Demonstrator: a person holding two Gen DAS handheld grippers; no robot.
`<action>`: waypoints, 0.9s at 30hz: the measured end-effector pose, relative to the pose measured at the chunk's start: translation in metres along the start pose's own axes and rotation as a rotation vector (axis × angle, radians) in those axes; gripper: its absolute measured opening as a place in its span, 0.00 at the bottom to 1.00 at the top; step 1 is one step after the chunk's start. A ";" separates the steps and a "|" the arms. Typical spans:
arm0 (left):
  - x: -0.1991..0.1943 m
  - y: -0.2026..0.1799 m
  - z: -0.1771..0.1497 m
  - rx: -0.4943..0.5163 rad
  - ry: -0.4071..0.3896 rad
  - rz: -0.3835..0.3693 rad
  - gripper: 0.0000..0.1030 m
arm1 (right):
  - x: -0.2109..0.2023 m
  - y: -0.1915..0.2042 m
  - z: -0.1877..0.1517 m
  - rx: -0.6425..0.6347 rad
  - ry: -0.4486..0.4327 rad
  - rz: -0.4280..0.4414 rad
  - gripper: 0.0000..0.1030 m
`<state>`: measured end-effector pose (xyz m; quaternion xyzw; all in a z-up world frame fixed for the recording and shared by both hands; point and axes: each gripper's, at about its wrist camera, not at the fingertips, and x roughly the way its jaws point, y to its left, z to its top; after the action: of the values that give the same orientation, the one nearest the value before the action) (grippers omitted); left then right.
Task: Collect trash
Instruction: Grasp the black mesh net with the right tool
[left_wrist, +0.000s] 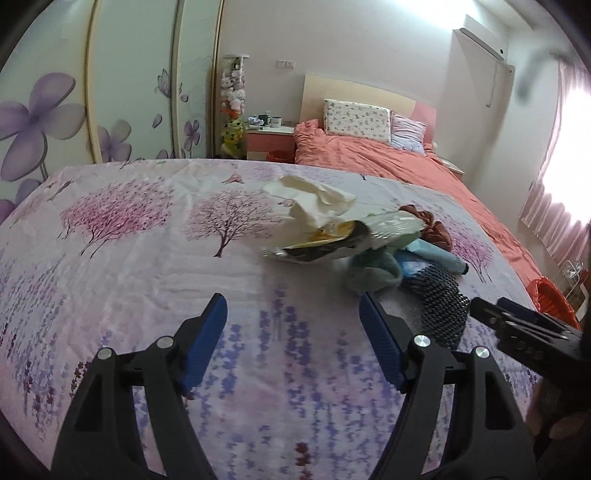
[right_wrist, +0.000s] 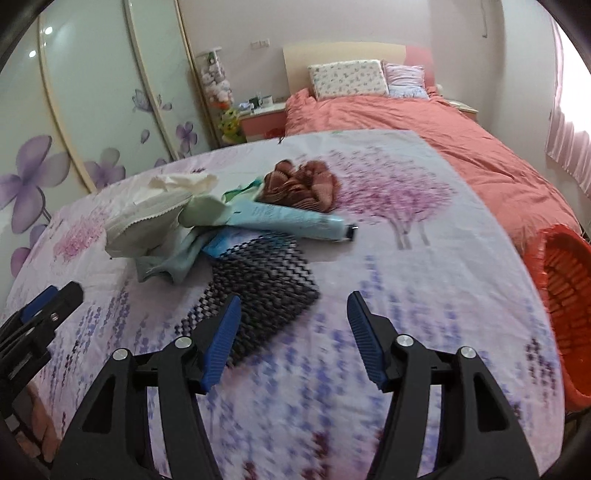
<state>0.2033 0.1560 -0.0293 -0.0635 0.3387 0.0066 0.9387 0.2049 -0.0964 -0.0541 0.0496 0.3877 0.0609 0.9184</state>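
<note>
mesh mat (right_wrist: 258, 280) (black) lies before tube (right_wrist: 291, 219), beside basket (right_wrist: 565, 288).

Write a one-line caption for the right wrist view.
Open right tool hovers over black mesh beside a trash pile, red basket at right.

On the sheet-covered table (right_wrist: 424, 280) a pile lies: tissue (right_wrist: 184, 181) at left, a wrapper (right_wrist: 147, 225) below it, a tube (right_wrist: 291, 218) right of that, a mesh mat (right_wrist: 266, 273) nearest, a basket (right_wrist: 565, 295) off the right edge, a bed (right_wrist: 443, 122) behind.
</note>
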 end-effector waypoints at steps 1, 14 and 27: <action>0.001 0.004 0.000 -0.006 0.002 -0.001 0.71 | 0.005 0.003 0.001 0.006 0.010 0.000 0.60; 0.009 0.005 0.002 -0.024 0.007 -0.034 0.73 | 0.023 0.019 -0.009 -0.033 0.063 -0.007 0.27; 0.013 -0.029 0.018 -0.009 0.001 -0.078 0.74 | 0.003 -0.012 -0.016 -0.021 0.039 -0.032 0.10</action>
<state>0.2265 0.1294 -0.0205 -0.0810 0.3365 -0.0282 0.9378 0.1965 -0.1067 -0.0691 0.0326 0.4057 0.0511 0.9120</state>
